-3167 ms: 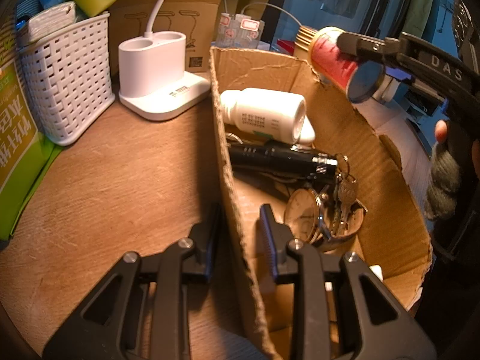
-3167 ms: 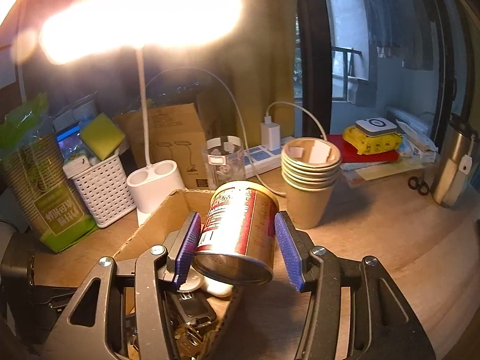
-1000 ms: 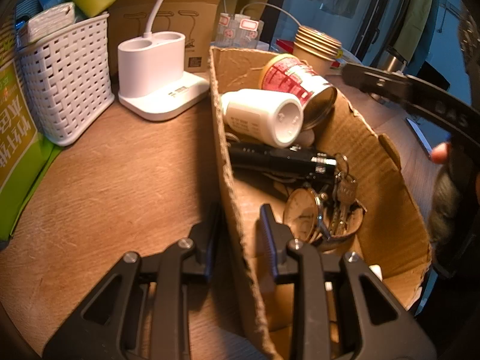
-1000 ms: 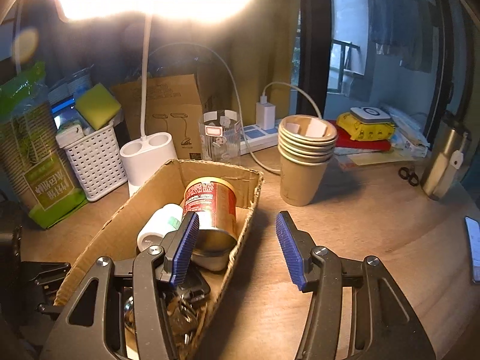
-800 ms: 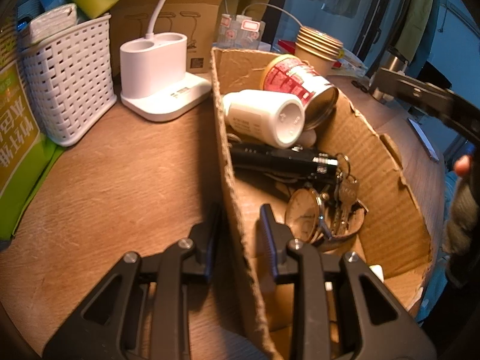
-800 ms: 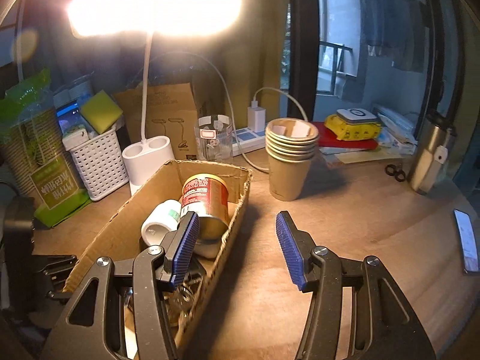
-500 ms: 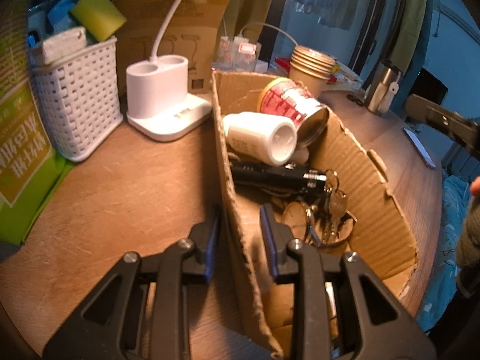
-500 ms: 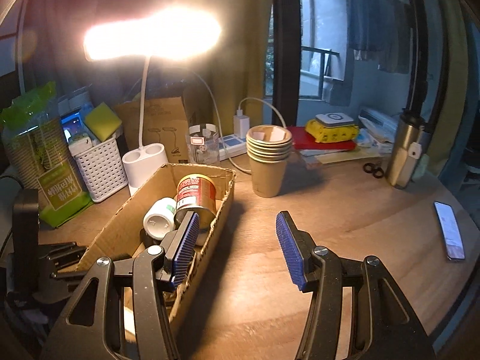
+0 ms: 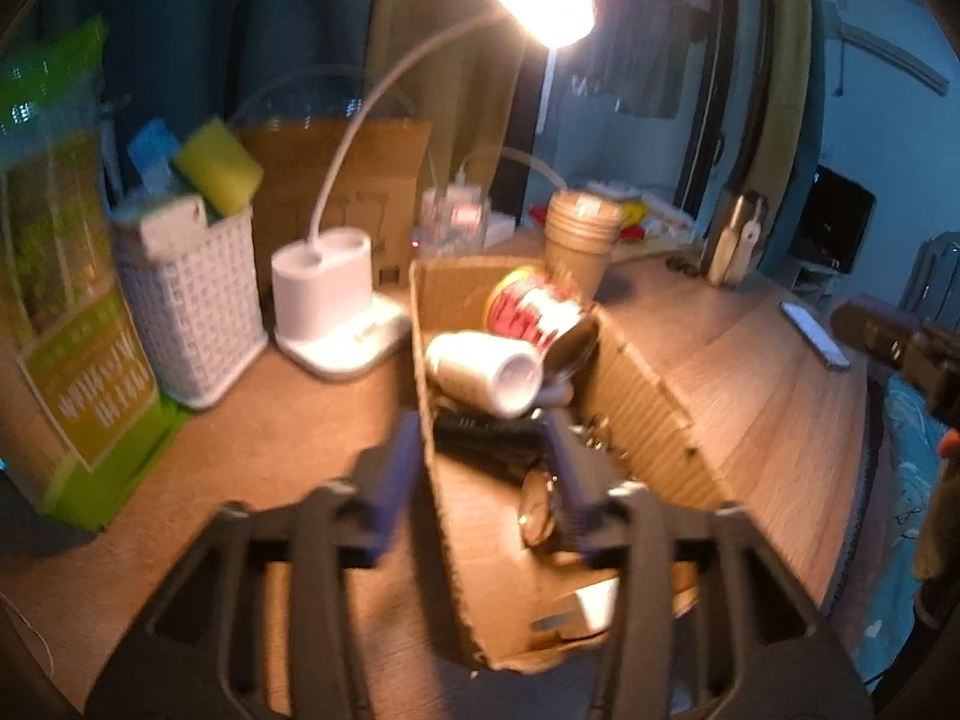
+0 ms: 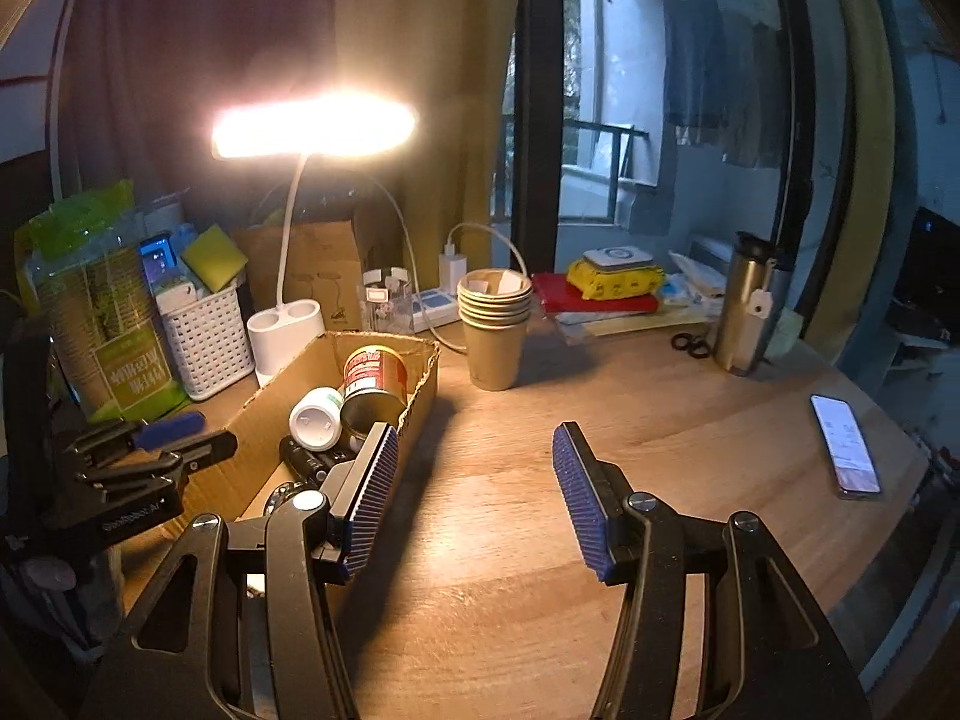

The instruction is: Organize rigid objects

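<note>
Straddling box wall (image 9: 429, 420): left tongs (image 9: 480, 474) just opened | right tongs (image 10: 474, 504) open over bare desk (image 10: 630, 438)

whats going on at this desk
A person is sorting small things into a cardboard box. The red can now lies inside, against a white bottle. The right hand-held gripper is open and empty over the desk. The left hand-held gripper, jaws just opened, straddles the box wall without pressing it.
</note>
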`<state>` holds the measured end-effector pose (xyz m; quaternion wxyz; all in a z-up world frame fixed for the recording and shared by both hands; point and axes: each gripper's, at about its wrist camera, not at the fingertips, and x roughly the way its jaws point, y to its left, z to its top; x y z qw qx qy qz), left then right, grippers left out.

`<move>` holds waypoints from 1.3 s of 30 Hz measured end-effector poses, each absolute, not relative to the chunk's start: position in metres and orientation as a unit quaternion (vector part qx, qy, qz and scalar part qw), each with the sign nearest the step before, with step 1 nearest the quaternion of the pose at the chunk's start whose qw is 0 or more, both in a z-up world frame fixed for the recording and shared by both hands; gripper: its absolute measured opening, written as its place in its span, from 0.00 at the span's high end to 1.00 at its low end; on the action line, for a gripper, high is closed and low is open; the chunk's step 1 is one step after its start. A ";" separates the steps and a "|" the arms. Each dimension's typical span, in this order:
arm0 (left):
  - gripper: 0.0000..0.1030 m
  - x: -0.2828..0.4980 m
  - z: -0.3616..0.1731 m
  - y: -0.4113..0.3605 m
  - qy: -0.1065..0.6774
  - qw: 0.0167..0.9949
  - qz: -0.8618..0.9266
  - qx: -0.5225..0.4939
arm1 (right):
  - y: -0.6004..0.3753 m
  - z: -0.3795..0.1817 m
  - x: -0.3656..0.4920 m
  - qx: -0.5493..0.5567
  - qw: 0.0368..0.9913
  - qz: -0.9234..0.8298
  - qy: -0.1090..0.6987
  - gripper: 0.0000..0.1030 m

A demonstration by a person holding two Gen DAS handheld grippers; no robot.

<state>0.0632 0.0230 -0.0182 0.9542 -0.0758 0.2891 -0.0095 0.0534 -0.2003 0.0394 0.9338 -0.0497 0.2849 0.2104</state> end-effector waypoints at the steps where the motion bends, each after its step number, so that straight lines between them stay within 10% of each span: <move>1: 0.43 0.059 -0.013 0.022 0.276 0.958 -0.008 -0.076 | -0.203 0.041 0.051 -0.050 0.935 0.207 0.283 0.38; 18: 0.16 -0.013 0.055 -0.013 0.172 0.984 0.041 -0.016 | -0.223 0.086 0.004 -0.035 0.957 0.193 0.212 0.33; 39: 0.10 -0.050 0.088 -0.032 0.122 0.991 0.049 -0.022 | -0.229 0.103 -0.015 -0.017 0.962 0.197 0.186 0.27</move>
